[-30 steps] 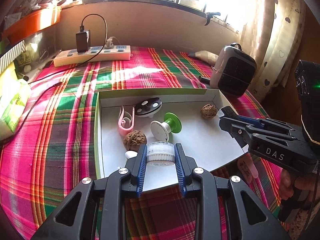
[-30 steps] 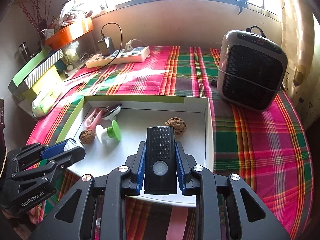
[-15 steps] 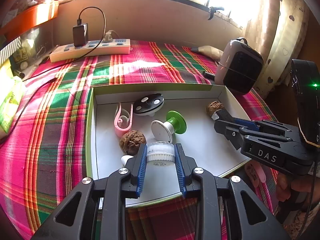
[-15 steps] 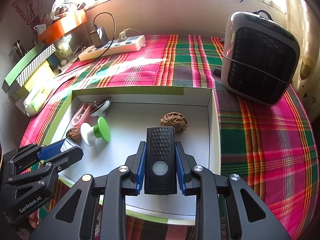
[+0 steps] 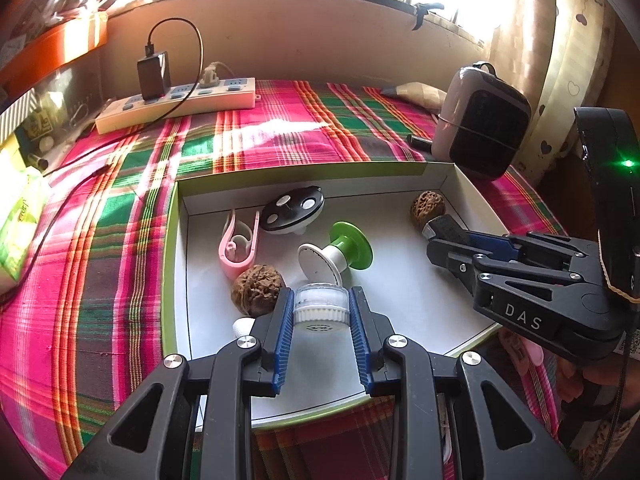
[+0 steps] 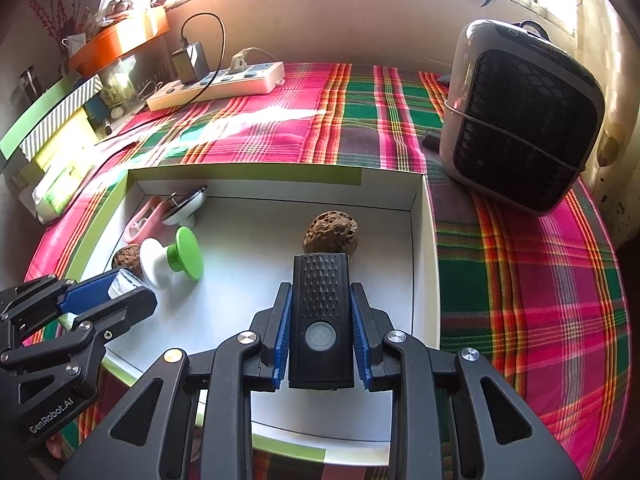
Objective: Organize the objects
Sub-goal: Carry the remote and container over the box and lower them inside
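Plaid-covered table, white box (image 5: pixel 452 178) part filled
Your left gripper (image 5: pixel 321 314) clamps a white cap (image 5: pixel 320 309), your right gripper (image 6: pixel 321 326) a black device (image 6: pixel 321 320) (neither released yet)

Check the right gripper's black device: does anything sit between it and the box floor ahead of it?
The right gripper is shut on the black device above bare white floor of the box. A walnut sits just beyond the device's tip, so setting it down farther forward would meet it; the nearer floor looks free.

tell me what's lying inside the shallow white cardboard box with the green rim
Loose in the box: two brown walnuts, a pink plastic clip, a black-and-white disc and a green-and-white spool. The grippers hide part of the near floor.
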Tool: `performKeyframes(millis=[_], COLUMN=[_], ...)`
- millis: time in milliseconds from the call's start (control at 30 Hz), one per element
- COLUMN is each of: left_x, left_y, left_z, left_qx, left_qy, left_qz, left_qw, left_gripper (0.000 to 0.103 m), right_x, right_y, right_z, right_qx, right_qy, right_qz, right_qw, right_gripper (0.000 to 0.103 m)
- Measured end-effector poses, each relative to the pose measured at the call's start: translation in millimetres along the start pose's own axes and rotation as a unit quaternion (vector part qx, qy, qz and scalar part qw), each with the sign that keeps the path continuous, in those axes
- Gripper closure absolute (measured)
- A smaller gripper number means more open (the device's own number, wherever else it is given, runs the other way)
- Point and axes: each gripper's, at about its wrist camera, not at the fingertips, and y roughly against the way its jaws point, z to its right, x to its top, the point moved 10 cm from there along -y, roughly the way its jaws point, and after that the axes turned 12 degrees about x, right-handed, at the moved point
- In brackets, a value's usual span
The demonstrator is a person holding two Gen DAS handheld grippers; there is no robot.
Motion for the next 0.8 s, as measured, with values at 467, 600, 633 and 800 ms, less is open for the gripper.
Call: performKeyframes(millis=[467, 600, 633, 800], left_x=[-4.8, -5.3, -5.4, -5.7], left_y=[-7.1, -6.8, -6.6, -5.8], left_z=[-1.2, -0.8, -0.6, -0.3], left_qx=[0.003, 0.004, 0.005, 0.004], left_qy=[0.001, -0.001, -0.002, 0.000], left_qz=[-0.013, -0.014, -0.014, -0.014], left_qw=[0.9999, 0.9999, 0.9999, 0.9999], left_gripper=[0.077, 0.077, 0.077, 0.077], right_x=[0.3, 0.0, 0.0, -0.2], right_y=[-1.4, -1.3, -1.4, -1.4], right_z=[-0.2, -0.6, -0.7, -0.8], right_qx=[-0.003, -0.005, -0.005, -0.004], right_qy=[0.003, 0.004, 0.004, 0.003], right_qz=[0.004, 0.004, 0.004, 0.003], right_qw=[1.000, 1.000, 1.000, 1.000], right_gripper=[0.075, 0.075, 0.075, 0.075])
